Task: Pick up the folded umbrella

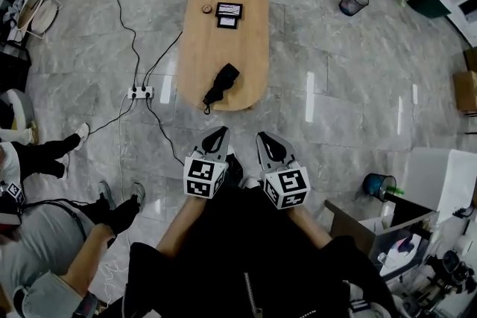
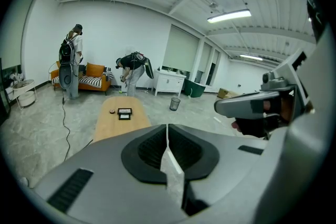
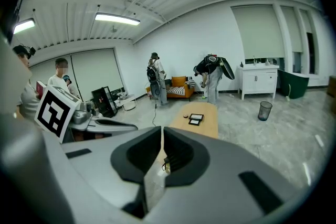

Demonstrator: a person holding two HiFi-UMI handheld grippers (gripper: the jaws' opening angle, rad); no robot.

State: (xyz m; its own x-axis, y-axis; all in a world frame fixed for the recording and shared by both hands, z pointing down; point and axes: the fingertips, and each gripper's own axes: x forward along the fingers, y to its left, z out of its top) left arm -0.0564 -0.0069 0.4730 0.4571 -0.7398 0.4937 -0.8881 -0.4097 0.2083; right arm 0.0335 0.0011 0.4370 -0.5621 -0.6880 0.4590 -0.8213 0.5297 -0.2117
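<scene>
The black folded umbrella [image 1: 221,83] lies on the near end of a long wooden table [image 1: 246,41], its strap hanging toward the table's near edge. My left gripper [image 1: 220,132] and right gripper [image 1: 266,138] hover side by side over the floor just short of that end, both pointing at the table. Each is shut with nothing between its jaws. In the left gripper view the closed jaws [image 2: 167,131] hide the umbrella, and the table [image 2: 118,118] runs away beyond them. In the right gripper view a dark bit of the umbrella [image 3: 166,164] shows through the gap of the closed jaws [image 3: 161,131].
Two small dark frames [image 1: 229,10] and a round object [image 1: 206,9] sit at the table's far end. A power strip [image 1: 140,92] with cables lies on the floor left of the table. A seated person's legs [image 1: 52,149] are at the left. A waste bin [image 1: 353,1] stands at the far right.
</scene>
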